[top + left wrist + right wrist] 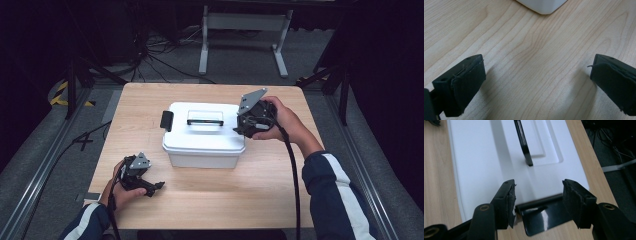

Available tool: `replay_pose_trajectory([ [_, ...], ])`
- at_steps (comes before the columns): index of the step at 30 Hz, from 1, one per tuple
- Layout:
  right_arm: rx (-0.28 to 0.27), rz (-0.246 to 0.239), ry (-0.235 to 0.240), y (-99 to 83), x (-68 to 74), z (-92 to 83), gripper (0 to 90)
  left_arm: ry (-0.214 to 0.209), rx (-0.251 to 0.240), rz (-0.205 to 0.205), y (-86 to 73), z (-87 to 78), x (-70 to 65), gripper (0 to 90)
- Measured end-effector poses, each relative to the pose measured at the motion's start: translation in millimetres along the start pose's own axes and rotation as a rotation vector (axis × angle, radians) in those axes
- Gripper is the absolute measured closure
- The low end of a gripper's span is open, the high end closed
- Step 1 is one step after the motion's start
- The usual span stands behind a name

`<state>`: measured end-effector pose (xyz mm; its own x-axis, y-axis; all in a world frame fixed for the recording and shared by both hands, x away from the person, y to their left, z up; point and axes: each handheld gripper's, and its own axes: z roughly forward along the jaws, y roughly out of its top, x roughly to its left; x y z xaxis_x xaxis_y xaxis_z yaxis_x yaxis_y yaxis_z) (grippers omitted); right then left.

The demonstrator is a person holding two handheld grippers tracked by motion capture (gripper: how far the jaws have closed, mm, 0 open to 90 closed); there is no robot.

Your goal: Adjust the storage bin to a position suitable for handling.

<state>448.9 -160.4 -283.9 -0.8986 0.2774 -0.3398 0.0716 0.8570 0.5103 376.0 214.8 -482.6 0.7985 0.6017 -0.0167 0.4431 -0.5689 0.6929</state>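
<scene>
- White storage box (205, 135) is sitting mid-table, lid on, black carry handle (204, 120) lying in the lid recess.
- Black latch (541, 216) on the box's right end is sticking out, apparently flipped open; far-end latch (166, 120) is looking folded up against the box.
- Right gripper (249, 121) is hovering at the box's right end, jaws parted either side of that latch, not clamping it.
- Left gripper (159, 185) is resting on the table (280, 175) near the box's front-left corner, jaws spread wide, holding nothing.
- Risk, as I judge it: pads closing off-centre on the glossy latch and slipping, or the pull dragging the unbraced box sideways.
</scene>
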Motion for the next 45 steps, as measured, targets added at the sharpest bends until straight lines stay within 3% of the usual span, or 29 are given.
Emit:
replay_pose_trajectory([
  [11, 0.055, -0.056, 0.025, 32.0, 3.5, 21.3, 46.5, -0.003, 0.0, 0.001, 0.1, 0.3, 0.2, 0.5],
  [16, 0.073, -0.107, 0.025, 41.2, 3.2, 29.3, 52.5, -0.004, 0.006, 0.008, 1.2, 0.4, 1.1, 0.4],
  [26, 0.114, -0.141, 0.039, 60.3, 7.0, 36.8, 63.6, -0.001, 0.004, 0.009, 1.2, 0.5, 1.0, 0.4],
  [31, 0.133, -0.18, 0.035, 71.4, 11.0, 44.9, 70.1, 0.0, 0.007, 0.01, 1.2, 0.3, 0.6, 0.5],
  [36, 0.134, -0.188, 0.037, 74.1, 12.9, 53.0, 81.2, 0.0, 0.007, 0.01, 1.2, 0.3, 0.6, 0.5],
  [45, 0.123, -0.2, 0.023, 76.2, 13.1, 51.9, 83.0, 0.0, 0.007, 0.01, 1.2, 0.2, 0.7, 0.5],
])
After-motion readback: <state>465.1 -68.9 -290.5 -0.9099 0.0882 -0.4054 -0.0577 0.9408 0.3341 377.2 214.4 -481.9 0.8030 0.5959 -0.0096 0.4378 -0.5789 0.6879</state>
